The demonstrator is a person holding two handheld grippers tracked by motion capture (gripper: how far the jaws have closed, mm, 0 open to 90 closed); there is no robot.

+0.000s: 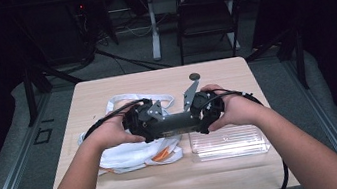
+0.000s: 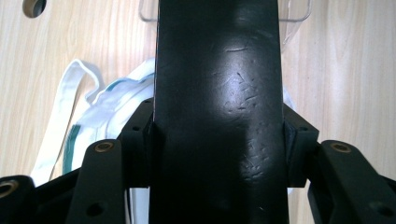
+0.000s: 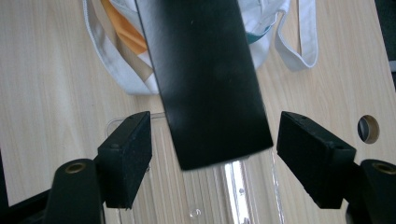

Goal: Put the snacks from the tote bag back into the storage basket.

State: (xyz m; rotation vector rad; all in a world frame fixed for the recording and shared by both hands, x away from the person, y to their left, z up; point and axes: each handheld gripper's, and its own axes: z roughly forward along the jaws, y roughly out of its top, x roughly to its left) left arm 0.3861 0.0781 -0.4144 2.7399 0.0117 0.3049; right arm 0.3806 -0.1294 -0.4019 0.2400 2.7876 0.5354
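A long flat black bar (image 1: 173, 122) hangs level above the wooden table (image 1: 105, 91), between my two grippers. My left gripper (image 1: 144, 122) is shut on one end of it; in the left gripper view both pads press the sides of the bar (image 2: 219, 93). My right gripper (image 1: 205, 110) stands open around the other end. In the right gripper view the bar's end (image 3: 205, 79) lies between the pads (image 3: 128, 154) with a gap on each side.
A white cloth bag (image 1: 130, 153) with orange and teal parts lies under the left hand. A clear plastic tray (image 1: 229, 143) sits under the right hand. A cable hole (image 1: 194, 76) is near the table's far edge, and a chair (image 1: 205, 13) stands beyond.
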